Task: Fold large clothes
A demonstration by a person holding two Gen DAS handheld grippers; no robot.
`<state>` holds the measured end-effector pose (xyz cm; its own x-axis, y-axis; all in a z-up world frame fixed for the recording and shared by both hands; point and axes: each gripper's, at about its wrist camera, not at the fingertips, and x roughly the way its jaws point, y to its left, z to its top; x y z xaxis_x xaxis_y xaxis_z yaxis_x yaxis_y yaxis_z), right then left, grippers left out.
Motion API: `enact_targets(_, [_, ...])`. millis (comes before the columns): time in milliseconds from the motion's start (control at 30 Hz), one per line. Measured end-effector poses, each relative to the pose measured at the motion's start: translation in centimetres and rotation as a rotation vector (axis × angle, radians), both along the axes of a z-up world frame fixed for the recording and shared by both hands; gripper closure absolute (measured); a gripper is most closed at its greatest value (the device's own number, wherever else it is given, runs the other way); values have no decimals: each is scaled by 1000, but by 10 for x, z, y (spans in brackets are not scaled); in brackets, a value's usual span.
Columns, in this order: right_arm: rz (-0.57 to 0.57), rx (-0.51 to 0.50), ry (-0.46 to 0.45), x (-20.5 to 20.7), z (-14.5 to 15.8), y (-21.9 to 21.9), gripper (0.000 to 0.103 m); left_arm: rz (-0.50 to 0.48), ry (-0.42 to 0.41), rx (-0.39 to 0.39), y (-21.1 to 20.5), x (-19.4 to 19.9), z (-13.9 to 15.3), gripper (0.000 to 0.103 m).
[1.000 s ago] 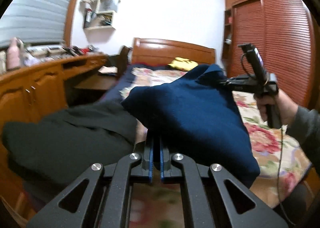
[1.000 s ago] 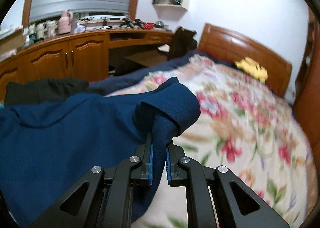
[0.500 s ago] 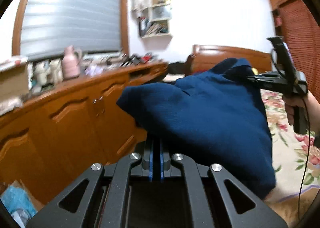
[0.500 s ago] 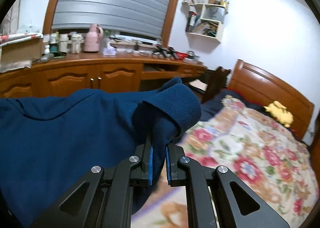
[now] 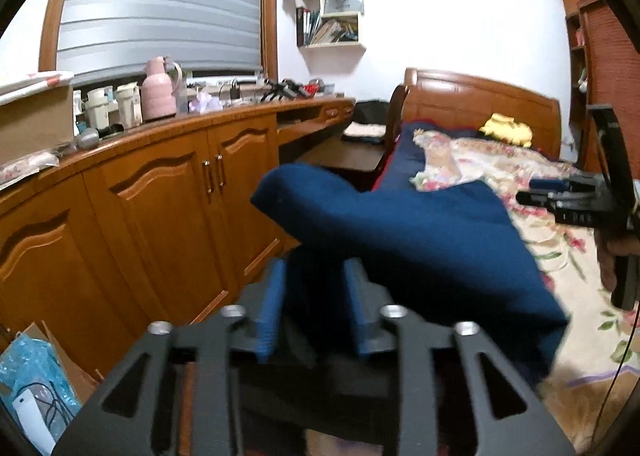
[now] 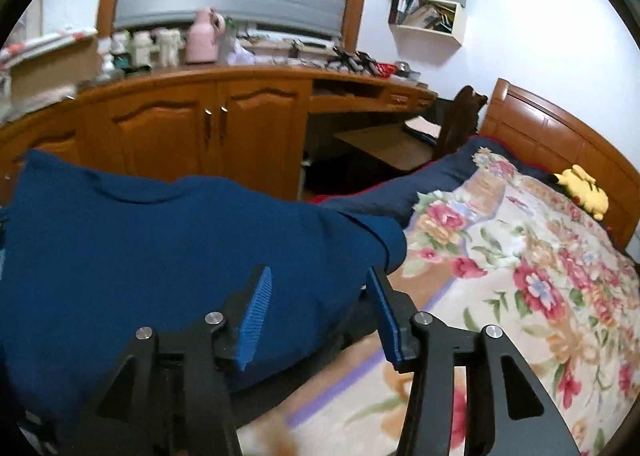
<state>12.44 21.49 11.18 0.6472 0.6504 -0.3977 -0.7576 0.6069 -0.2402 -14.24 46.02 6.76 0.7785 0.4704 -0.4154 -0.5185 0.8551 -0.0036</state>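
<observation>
Right wrist view: both our left tool [image 5: 314, 310] and right tool [image 6: 318, 314] gape, releasing the blue garment [image 6: 160, 248]; next we likely regrip an edge for another fold.

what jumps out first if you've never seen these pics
A navy garment fills the foreground, lying between the open blue pads of the right hand-held gripper and the left hand-held gripper. To the right spreads the floral bedspread, with a yellow plush toy by the headboard. Behind runs a long wooden cabinet.
</observation>
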Motion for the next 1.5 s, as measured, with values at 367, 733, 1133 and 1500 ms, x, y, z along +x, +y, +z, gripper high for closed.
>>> enact_targets(367, [46,79,27,-49,-12,-54,51,-64,-20,48,-67,-14,29,11])
enact_targets(733, [-43,131,15,-79,-20,-147,45,-166,-37,57,-154,16,33,11])
enact_targets(1133, [-252,166,-18,-103,-45,-253,28,-386,-3,27,-265,85,2,11])
enact_targets(1500, [-472,235,9,-136,-78,-339,27,-577,19,-31,-366,123,-22,11])
